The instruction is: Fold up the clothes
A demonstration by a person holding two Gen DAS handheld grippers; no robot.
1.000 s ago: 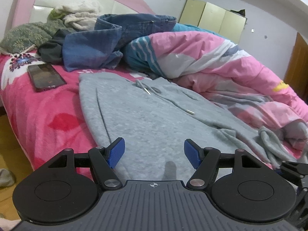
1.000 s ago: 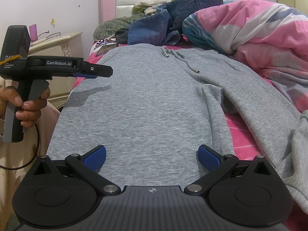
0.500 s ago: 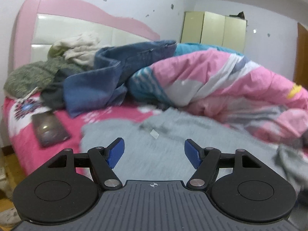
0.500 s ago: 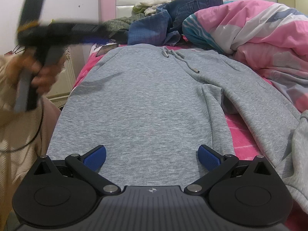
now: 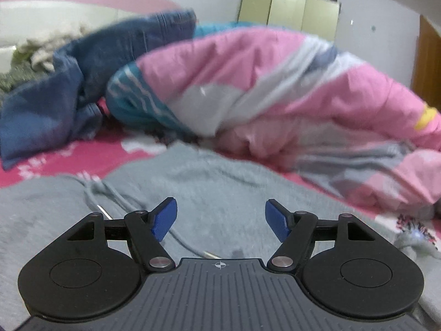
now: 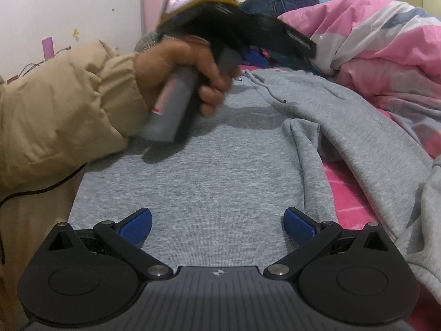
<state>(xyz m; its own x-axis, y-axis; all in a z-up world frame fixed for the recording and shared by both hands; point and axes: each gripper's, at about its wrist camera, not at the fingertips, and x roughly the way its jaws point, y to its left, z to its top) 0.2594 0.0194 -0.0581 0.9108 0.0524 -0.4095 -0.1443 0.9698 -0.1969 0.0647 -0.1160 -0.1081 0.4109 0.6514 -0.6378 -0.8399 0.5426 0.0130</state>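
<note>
A grey hoodie (image 6: 220,165) lies flat, front up, on the pink bed, its hem nearest my right gripper. My right gripper (image 6: 217,224) hovers open over the hem, nothing between its blue pads. One sleeve (image 6: 372,138) runs down the right side. A hand (image 6: 179,63) in a beige sleeve holds the left tool's handle (image 6: 171,102) above the hoodie's chest, blurred. In the left wrist view my left gripper (image 5: 220,216) stands open and empty above the hoodie (image 5: 220,176) near the neck, with the drawstring (image 5: 110,195) just left of its fingers.
A bunched pink, white and teal quilt (image 5: 275,82) fills the far right of the bed. Blue jeans (image 5: 69,82) and other clothes are heaped by the pink headboard (image 6: 154,0). Yellowish cupboards (image 5: 289,8) stand against the back wall. A cable (image 6: 41,190) trails under the beige sleeve.
My left gripper has swung from the hoodie's left edge in over its chest toward the neck, still open. The phone has left its view. The right gripper has stayed put.
</note>
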